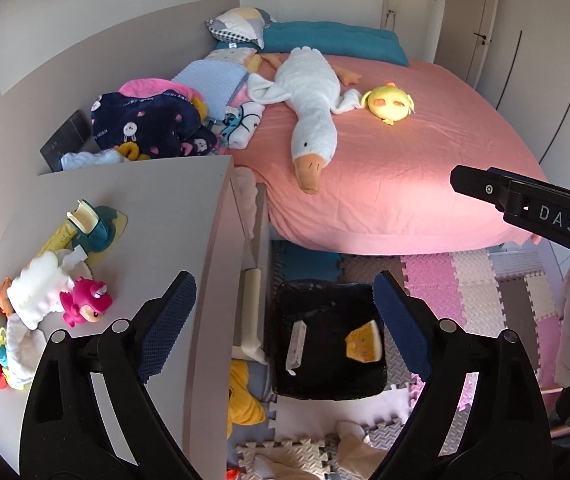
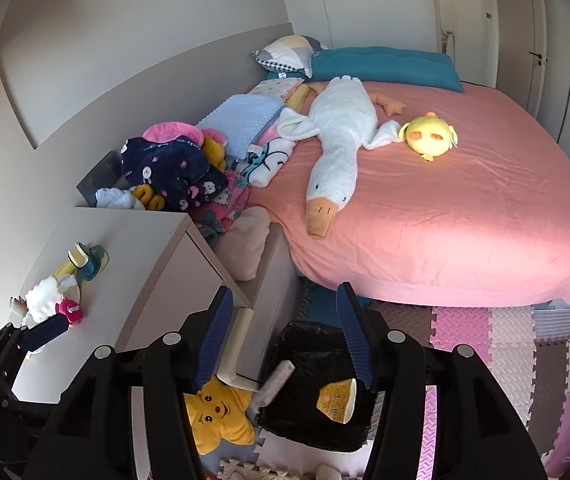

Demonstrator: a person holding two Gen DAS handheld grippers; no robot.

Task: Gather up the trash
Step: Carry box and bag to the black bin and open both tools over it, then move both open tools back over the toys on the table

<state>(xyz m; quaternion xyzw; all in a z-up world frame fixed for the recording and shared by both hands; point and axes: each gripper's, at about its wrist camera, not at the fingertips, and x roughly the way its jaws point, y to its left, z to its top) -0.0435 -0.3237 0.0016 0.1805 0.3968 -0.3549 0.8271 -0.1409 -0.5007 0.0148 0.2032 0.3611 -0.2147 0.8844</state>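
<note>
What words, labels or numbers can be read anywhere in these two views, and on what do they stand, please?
"DAS": white letters on the right gripper, in the left wrist view.
Navy blanket: pale lettering, too blurred to read.
Yellow packet in the black bin: print too small to read.

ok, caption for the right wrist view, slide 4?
Right gripper, jaws open, above black-lined bin holding a yellow wrapper and white tube.

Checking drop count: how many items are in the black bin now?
2: a yellow wrapper toward the bin's right side, a white tube-like piece toward its left. The black liner's folds may hide more.
</note>
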